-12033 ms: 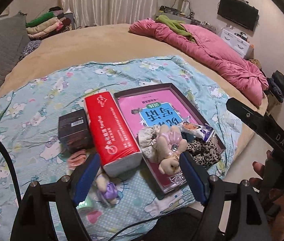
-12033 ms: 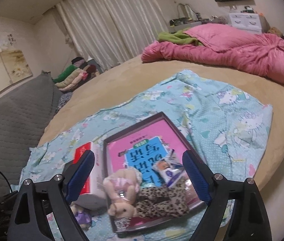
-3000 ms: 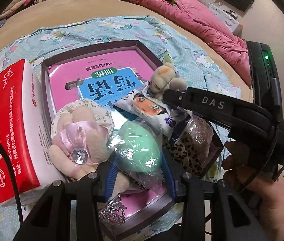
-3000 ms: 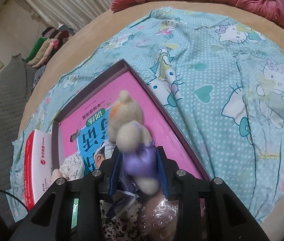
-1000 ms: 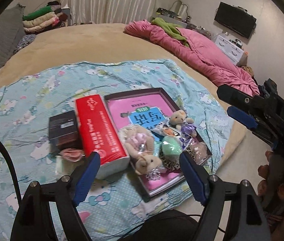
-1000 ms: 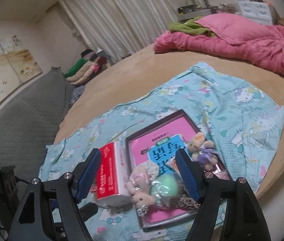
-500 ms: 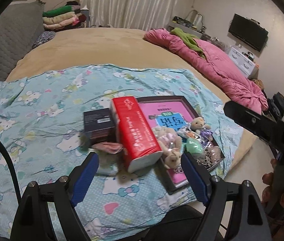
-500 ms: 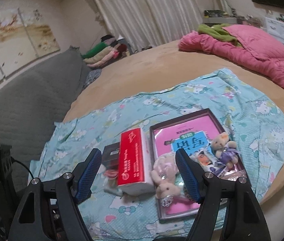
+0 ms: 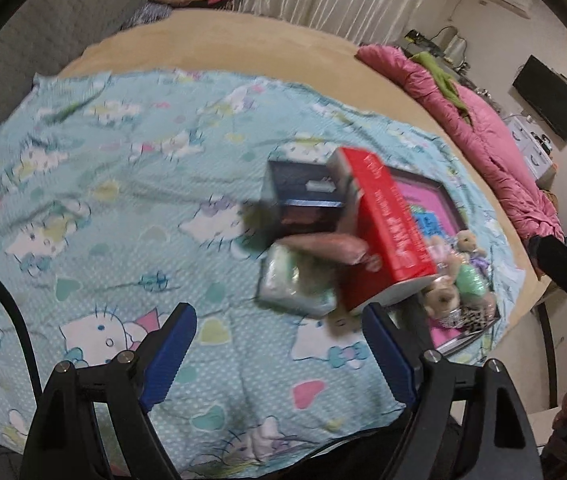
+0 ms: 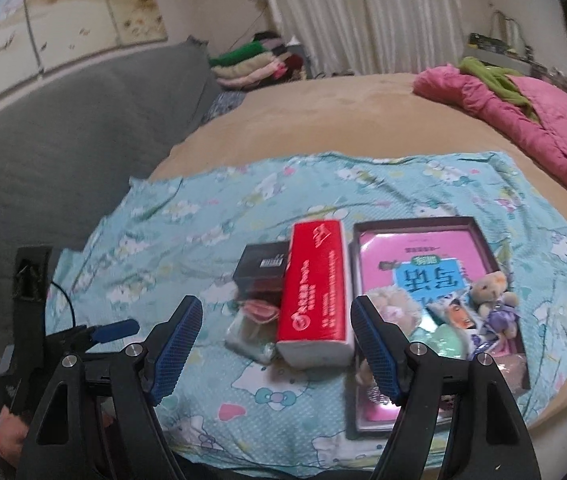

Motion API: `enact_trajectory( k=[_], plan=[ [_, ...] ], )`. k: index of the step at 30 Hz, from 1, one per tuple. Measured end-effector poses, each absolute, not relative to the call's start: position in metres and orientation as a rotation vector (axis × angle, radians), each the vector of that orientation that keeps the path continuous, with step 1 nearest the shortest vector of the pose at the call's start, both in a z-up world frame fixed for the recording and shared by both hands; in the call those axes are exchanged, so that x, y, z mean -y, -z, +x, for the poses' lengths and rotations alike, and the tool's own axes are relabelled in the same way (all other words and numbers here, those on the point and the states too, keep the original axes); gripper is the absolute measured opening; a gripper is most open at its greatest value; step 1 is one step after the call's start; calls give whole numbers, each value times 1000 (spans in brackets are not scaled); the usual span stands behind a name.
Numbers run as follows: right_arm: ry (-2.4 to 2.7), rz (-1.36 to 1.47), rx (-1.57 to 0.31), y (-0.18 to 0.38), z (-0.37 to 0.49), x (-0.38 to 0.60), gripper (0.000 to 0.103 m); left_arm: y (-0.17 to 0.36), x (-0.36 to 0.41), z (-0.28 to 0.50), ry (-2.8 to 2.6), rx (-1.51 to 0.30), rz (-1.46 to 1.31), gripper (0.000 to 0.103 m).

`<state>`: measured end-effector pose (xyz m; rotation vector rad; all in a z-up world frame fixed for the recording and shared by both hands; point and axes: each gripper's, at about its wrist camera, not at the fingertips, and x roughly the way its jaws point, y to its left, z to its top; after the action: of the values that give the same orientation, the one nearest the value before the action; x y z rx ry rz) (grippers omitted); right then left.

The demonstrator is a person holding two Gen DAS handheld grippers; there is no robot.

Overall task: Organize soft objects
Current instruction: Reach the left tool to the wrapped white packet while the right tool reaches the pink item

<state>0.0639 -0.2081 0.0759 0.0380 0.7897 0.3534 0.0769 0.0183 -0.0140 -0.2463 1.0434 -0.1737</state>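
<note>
My left jaws (image 9: 279, 354) stand wide apart with nothing between them, hanging over the blue cartoon-cat sheet (image 9: 131, 184) spread on the round tan bed (image 9: 243, 44). My right jaws (image 10: 277, 340) are just as wide and empty, above the near edge of the same sheet (image 10: 211, 208).

From the right wrist, the red tissue pack (image 10: 317, 288) lies straight ahead at twelve o'clock, its near end framed between my fingers but not touched. Touching its left side at eleven o'clock is a small black box (image 10: 263, 270), and in front of that box lie a pink soft thing (image 10: 258, 311) and a pale green packet (image 10: 249, 340), close together. At one o'clock, just beside the pack, sits the dark tray (image 10: 415, 222) with a pink book (image 10: 423, 256) in it. The soft toys are gathered in the tray's near half: a small bear in purple (image 10: 493, 300) at two o'clock, a cream plush with a pink bow (image 10: 393, 306) next to the pack, and a mint green ball in a clear wrapper (image 10: 441, 340) between them.

From the left wrist the view is blurred. The red pack (image 9: 387, 224) is at one o'clock, the black box (image 9: 303, 200) behind it, the green packet (image 9: 295, 284) nearer me, the tray's toys (image 9: 459, 276) at two o'clock. A pink quilt (image 9: 483, 128) lies heaped on the far side of the bed.
</note>
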Motion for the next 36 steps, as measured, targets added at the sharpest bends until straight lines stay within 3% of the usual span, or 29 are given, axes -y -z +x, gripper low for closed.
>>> enact_trajectory(
  k=[22, 28, 32, 36],
  plan=[
    [-470, -335, -932, -12, 124, 136, 78, 118, 5, 157, 333, -1176, -329, 84],
    [-515, -417, -972, 5, 144, 124, 78, 121, 6, 164, 349, -1156, -313, 69],
    [-558, -428, -1015, 16, 158, 120, 78, 121, -2, 167, 361, -1140, -338, 40],
    [-584, -461, -1045, 25, 166, 113, 77, 123, -7, 170, 377, -1137, -372, 27]
  ],
)
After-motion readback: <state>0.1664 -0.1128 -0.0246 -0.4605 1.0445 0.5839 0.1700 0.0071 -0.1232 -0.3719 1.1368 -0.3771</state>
